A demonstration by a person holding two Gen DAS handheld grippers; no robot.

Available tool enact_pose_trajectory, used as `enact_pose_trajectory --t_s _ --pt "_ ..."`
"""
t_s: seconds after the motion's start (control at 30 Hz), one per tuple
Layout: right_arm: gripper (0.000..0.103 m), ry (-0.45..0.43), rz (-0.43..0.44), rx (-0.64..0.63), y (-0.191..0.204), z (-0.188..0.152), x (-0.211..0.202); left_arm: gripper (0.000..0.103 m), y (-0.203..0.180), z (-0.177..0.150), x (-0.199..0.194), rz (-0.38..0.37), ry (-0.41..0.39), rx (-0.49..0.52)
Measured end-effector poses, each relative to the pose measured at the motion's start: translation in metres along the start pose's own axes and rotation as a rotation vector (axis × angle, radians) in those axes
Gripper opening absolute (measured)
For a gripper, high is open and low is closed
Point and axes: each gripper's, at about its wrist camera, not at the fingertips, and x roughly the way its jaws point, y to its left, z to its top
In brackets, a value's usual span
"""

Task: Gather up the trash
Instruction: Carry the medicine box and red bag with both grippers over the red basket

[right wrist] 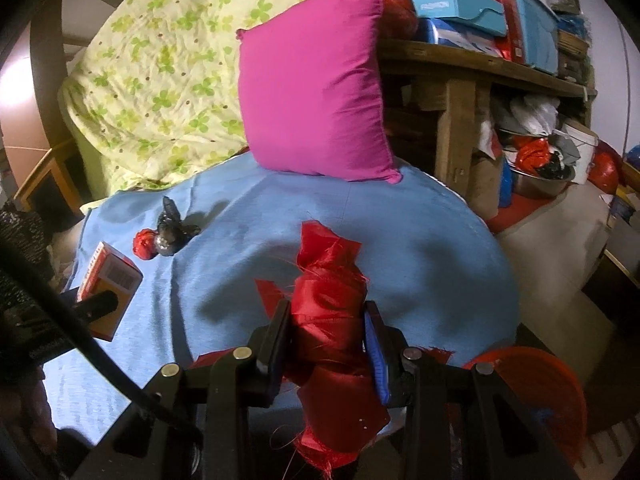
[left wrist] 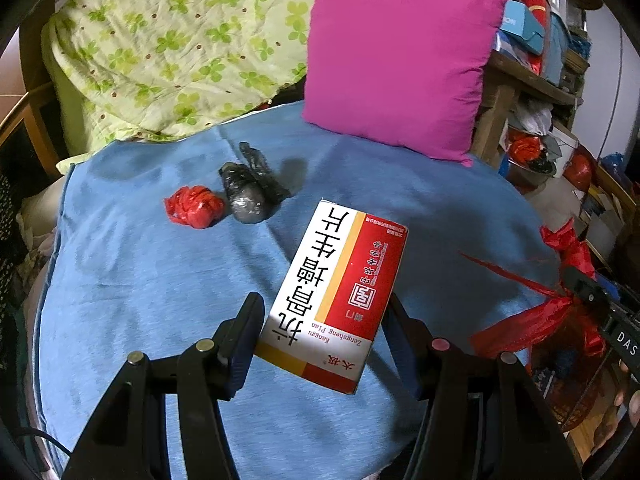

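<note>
My left gripper (left wrist: pixel 320 320) is shut on a red and white medicine box (left wrist: pixel 340 288) and holds it above the blue sheet (left wrist: pixel 140 280); the box also shows in the right wrist view (right wrist: pixel 108 280). A crumpled red wad (left wrist: pixel 194 206) and a crumpled black plastic bag (left wrist: pixel 250 188) lie on the sheet beyond it, touching each other; they show in the right wrist view too, the red wad (right wrist: pixel 145 243) and the black bag (right wrist: pixel 172 228). My right gripper (right wrist: pixel 326 320) is shut on the bunched rim of a red bag (right wrist: pixel 328 312), which also shows at the right of the left wrist view (left wrist: pixel 560 312).
A magenta pillow (left wrist: pixel 400 64) leans at the back of the bed beside a green floral quilt (left wrist: pixel 172 40). A wooden shelf (right wrist: pixel 480 68) full of boxes stands to the right, with bags and a metal bowl (right wrist: pixel 540 180) below. An orange basket (right wrist: pixel 532 392) sits low right.
</note>
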Motion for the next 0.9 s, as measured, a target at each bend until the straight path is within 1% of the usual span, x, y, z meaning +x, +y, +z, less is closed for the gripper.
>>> enact_pose_trajectory --t_s 0.4,0.9 --pt "0.037 0.014 -0.08 0.056 -0.042 -0.016 -0.014 0.061 -0.03 0.001 0.004 -0.049 0.007 0.044" --pt "0.037 0.015 -0.194 0.139 -0.102 -0.036 -0.042 0.061 -0.088 0.001 -0.002 -0.147 -0.004 0.125"
